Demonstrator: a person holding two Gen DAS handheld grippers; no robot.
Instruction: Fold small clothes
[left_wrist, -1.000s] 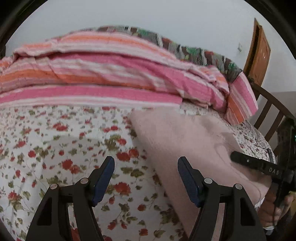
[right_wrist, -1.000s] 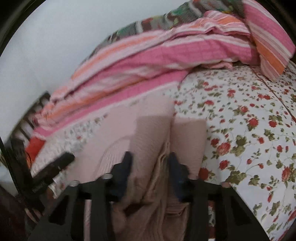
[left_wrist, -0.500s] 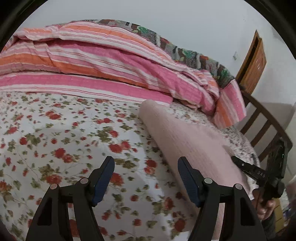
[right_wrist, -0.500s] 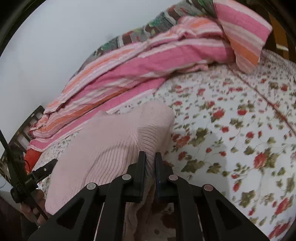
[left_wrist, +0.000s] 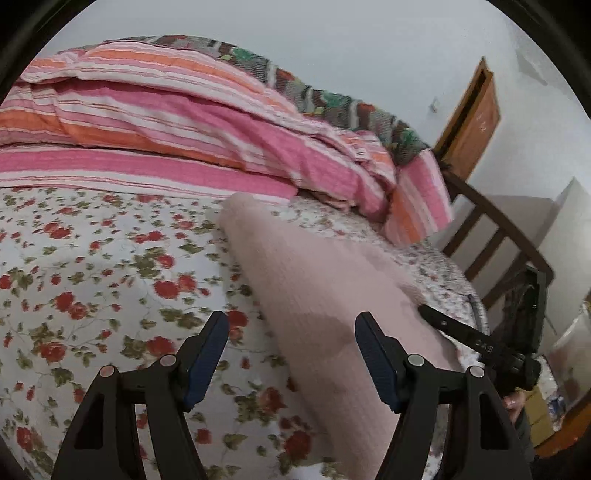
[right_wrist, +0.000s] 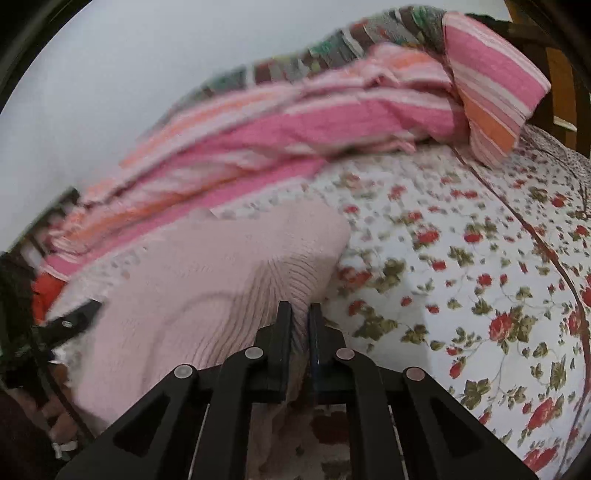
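Note:
A pale pink ribbed knit garment (left_wrist: 317, 288) lies on the flowered bedsheet (left_wrist: 92, 273), folded into a long strip. My left gripper (left_wrist: 291, 332) is open and empty, hovering over the garment's near left edge. In the right wrist view the same garment (right_wrist: 207, 273) fills the centre-left. My right gripper (right_wrist: 300, 314) is shut on its near edge, with the cloth pinched between the jaws. The right gripper also shows in the left wrist view (left_wrist: 476, 343), at the garment's right side. The left gripper shows in the right wrist view (right_wrist: 74, 317), at the garment's left side.
A pink and orange striped quilt (left_wrist: 177, 133) is heaped along the back of the bed, also in the right wrist view (right_wrist: 314, 122). A dark wooden bed rail (left_wrist: 495, 236) and a brown door (left_wrist: 469, 122) stand at the right. The sheet (right_wrist: 461, 258) stretches right of the garment.
My right gripper has shut on the garment's edge, where it was open around the cloth a second ago. The left gripper has stayed open while its view shifted over the bed.

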